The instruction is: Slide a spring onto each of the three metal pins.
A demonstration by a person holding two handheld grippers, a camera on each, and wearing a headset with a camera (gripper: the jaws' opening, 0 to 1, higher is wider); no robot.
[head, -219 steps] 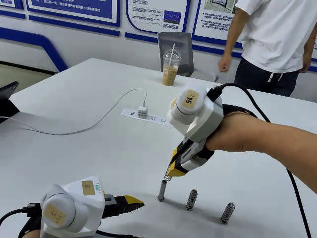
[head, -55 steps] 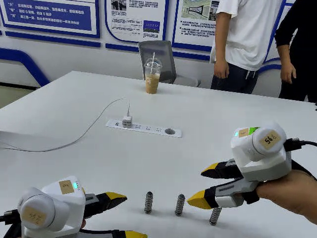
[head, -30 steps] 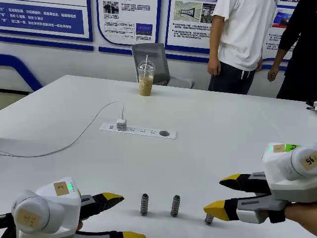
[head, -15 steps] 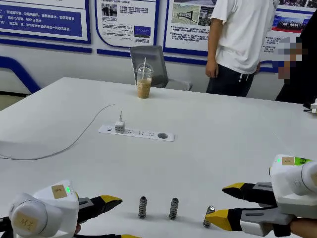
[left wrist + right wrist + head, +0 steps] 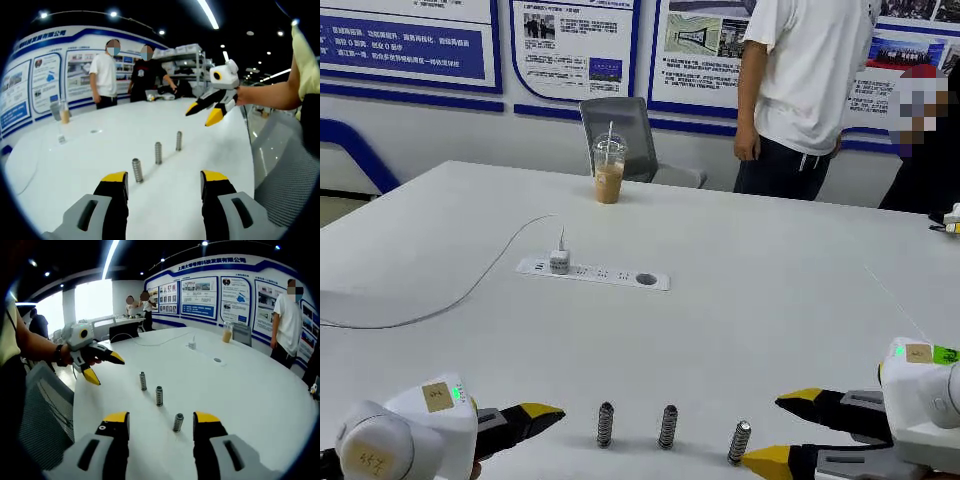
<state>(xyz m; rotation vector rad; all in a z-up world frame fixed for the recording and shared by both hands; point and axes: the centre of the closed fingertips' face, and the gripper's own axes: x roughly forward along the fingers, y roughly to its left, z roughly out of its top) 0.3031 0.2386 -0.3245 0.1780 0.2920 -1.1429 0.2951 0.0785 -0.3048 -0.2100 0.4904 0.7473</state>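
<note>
A white table (image 5: 770,300) fronts poster walls, a cup (image 5: 608,175) near its far edge and a power strip (image 5: 593,272) mid-table. At the near edge the left gripper (image 5: 165,177) has its jaws apart, holding nothing. The left pin (image 5: 606,407), middle pin (image 5: 669,410) and right pin (image 5: 744,428) stand in a row, each wearing a spring (image 5: 158,152). Just beside the right pin, the right gripper (image 5: 782,430) is spread and empty.

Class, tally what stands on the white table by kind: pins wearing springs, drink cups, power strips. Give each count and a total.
Pins wearing springs: 3
Drink cup: 1
Power strip: 1
Total: 5
</note>
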